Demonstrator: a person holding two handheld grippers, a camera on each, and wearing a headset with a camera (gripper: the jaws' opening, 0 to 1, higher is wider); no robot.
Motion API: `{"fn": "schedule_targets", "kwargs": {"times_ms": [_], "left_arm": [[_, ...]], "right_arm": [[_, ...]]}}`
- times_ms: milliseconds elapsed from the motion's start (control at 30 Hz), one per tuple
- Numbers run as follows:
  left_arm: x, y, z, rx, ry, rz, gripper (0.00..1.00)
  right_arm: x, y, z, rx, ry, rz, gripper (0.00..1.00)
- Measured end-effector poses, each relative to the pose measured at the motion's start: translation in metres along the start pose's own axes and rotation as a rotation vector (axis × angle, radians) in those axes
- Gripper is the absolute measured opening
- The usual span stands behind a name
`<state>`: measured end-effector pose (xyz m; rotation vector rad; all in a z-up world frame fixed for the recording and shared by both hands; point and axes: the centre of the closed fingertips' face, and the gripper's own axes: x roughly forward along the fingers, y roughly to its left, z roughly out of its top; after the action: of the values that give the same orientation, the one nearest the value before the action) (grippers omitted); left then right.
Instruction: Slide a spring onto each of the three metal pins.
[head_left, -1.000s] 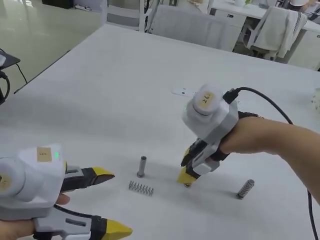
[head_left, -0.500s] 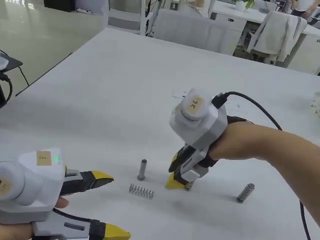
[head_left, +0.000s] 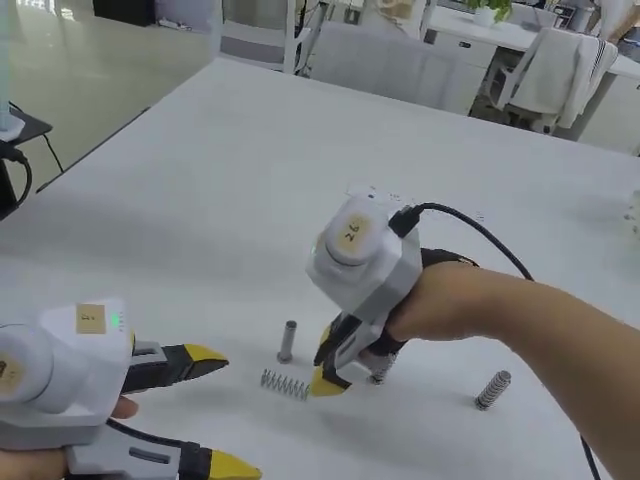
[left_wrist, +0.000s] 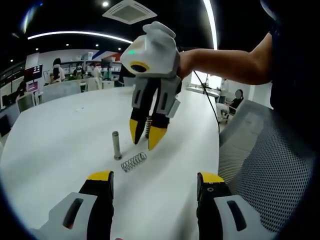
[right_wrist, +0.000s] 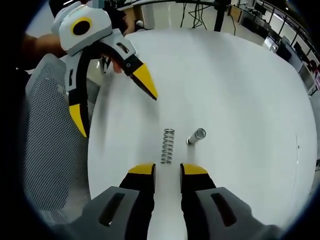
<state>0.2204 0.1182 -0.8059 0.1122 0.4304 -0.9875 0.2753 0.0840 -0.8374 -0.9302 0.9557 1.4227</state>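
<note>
A loose spring (head_left: 284, 384) (left_wrist: 133, 161) (right_wrist: 168, 145) lies flat on the white table (head_left: 200, 200), just in front of a bare upright metal pin (head_left: 288, 340) (left_wrist: 116, 145) (right_wrist: 196, 136). My right gripper (head_left: 328, 380) (left_wrist: 145, 137) (right_wrist: 167, 170) hovers open with a narrow gap, its yellow tips right beside the spring's end, nothing between them. Behind it stands a pin wearing a spring (head_left: 380, 370) (left_wrist: 148, 125). Another upright coil (head_left: 491, 389) stands farther right. My left gripper (head_left: 222, 410) (left_wrist: 156, 177) (right_wrist: 112, 100) is held wide open and empty at the near left.
A small flat white label (head_left: 365, 190) lies farther back on the table. Chairs (head_left: 380, 55) and desks stand beyond the far edge. The right gripper's black cable (head_left: 470, 225) arcs over the arm. A mesh chair (left_wrist: 265, 165) sits beside the table's near edge.
My right gripper has shifted left, from the sprung pin to the loose spring's end. The left gripper has barely moved.
</note>
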Motion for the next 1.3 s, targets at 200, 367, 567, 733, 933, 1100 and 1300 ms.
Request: {"fn": "schedule_targets", "kwargs": {"times_ms": [200,367,567,733,933,1100,1300], "left_arm": [[-0.002,0.001,-0.002,-0.003,0.000,0.004,0.63],[-0.002,0.002,-0.002,-0.004,0.000,0.006,0.63],[-0.003,0.003,-0.002,-0.004,0.000,0.008,0.62],[-0.004,0.003,-0.003,-0.005,0.001,0.012,0.62],[-0.005,0.003,-0.004,-0.006,0.002,0.015,0.62],[-0.004,0.004,-0.005,-0.008,0.003,0.015,0.61],[-0.003,0.004,-0.006,-0.009,0.006,0.013,0.60]], "right_arm": [[0.009,0.003,0.001,-0.003,0.008,0.002,0.14],[0.013,0.002,0.002,-0.004,0.013,-0.005,0.12],[0.018,0.001,0.001,-0.004,0.025,-0.012,0.11],[0.023,0.001,0.000,-0.003,0.030,-0.013,0.10],[0.026,0.000,-0.002,-0.024,0.043,-0.030,0.09],[0.024,-0.001,-0.004,-0.042,0.049,-0.043,0.08],[0.020,0.004,-0.004,-0.043,0.045,-0.037,0.08]]}}
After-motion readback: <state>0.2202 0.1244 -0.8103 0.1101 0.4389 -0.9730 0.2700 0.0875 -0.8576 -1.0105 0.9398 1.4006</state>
